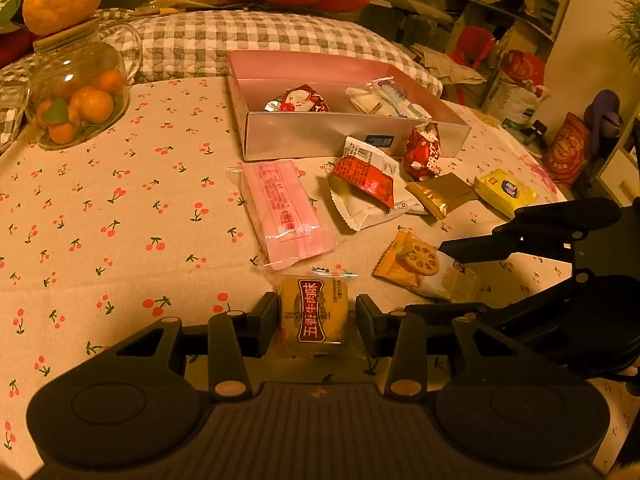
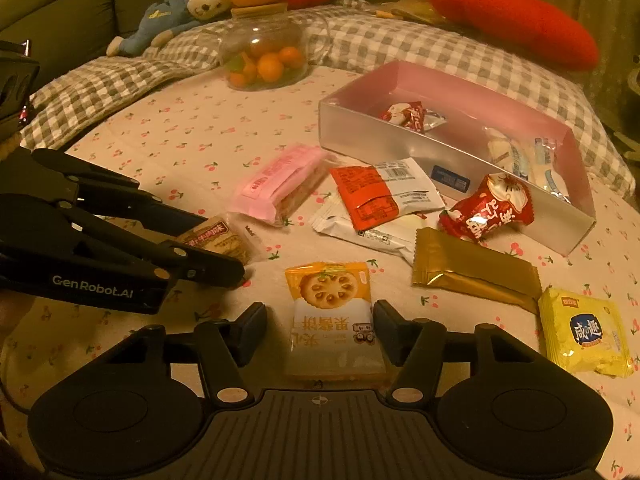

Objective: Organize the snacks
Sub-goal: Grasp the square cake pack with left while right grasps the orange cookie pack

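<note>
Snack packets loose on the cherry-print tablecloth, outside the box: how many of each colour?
Pink flat packet: 1
Red-and-white flat packet: 1
White crimped packet: 1
Red crinkled bag: 1
Gold foil packet: 1
Yellow square packet: 1
Orange cracker packet: 1
Clear-wrapped round cake with brown label: 1
Total: 8

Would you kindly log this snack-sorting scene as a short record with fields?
surface: cherry-print tablecloth
box: open pink-lined box; red packet and pale packets inside
left gripper: fingers straddle beef-flavour packet; grip unclear
right gripper: fingers straddle lotus-root biscuit packet, gap visible
outside box: pink packet, gold packet, yellow packet
</note>
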{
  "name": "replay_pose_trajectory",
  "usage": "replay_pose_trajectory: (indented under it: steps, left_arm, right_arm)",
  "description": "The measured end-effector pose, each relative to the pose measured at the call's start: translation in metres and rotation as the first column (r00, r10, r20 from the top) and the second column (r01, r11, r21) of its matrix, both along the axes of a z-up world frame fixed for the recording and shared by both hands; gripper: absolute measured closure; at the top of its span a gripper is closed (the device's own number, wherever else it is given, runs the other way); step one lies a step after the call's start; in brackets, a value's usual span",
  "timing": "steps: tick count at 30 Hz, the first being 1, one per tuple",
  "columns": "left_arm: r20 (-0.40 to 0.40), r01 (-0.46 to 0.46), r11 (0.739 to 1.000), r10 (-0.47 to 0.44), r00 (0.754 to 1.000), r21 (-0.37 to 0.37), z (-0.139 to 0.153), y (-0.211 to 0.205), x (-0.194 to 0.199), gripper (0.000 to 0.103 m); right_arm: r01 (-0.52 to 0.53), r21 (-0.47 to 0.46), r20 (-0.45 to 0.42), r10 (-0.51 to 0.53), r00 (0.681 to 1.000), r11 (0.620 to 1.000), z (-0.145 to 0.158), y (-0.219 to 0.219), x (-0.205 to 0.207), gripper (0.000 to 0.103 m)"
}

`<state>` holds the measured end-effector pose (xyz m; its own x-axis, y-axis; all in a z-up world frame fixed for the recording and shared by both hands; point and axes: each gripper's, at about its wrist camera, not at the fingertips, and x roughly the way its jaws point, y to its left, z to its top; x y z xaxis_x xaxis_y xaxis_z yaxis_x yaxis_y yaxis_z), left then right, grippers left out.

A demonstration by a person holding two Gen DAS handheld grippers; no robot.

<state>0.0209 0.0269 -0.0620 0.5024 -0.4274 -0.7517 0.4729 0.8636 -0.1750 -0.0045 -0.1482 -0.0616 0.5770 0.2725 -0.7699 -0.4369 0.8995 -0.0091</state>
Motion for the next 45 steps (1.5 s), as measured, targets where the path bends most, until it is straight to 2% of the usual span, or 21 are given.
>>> replay_pose_trajectory:
  steps: [6, 8, 9, 14, 26, 32, 45]
  left_arm:
    - [-0.001, -0.001, 1.000, 0.001, 1.000, 0.009, 0.000, -0.001, 0.000, 0.065]
    - [-0.004, -0.006, 1.000, 0.006, 1.000, 0.009, 0.000, -0.001, 0.000, 0.065]
    - [-0.006, -0.009, 1.000, 0.009, 1.000, 0.010, 0.000, 0.000, 0.001, 0.066]
    - [-0.019, -0.016, 1.000, 0.017, 1.000, 0.006, 0.002, 0.002, 0.002, 0.070]
    - [-0.054, -0.005, 1.000, 0.005, 0.999, 0.010, 0.014, -0.002, 0.000, 0.071]
    - [-0.071, -0.009, 1.000, 0.008, 0.997, -0.014, 0.024, -0.004, 0.002, 0.071]
    - [-0.060, -0.017, 0.999, 0.014, 0.998, -0.050, 0.046, -0.013, 0.009, 0.071]
  right_arm:
    - [0.008, 0.002, 0.004, -0.008, 1.000, 1.000, 0.000, -0.001, 0.002, 0.048]
    - [0.011, 0.005, 0.010, -0.011, 1.000, 1.000, 0.001, -0.001, 0.002, 0.062]
    - [0.012, 0.011, 0.009, -0.012, 1.000, 1.000, 0.001, -0.001, 0.002, 0.063]
    - [0.022, 0.001, 0.012, -0.022, 1.000, 1.000, 0.002, 0.002, 0.001, 0.064]
    - [0.064, 0.040, -0.016, -0.064, 0.998, 0.997, 0.021, -0.002, 0.002, 0.065]
    - [0.091, 0.071, -0.004, -0.091, 0.996, 0.993, 0.035, -0.007, 0.002, 0.065]
    - [0.209, 0.131, 0.014, -0.213, 0.977, 0.969, 0.065, -0.032, 0.011, 0.065]
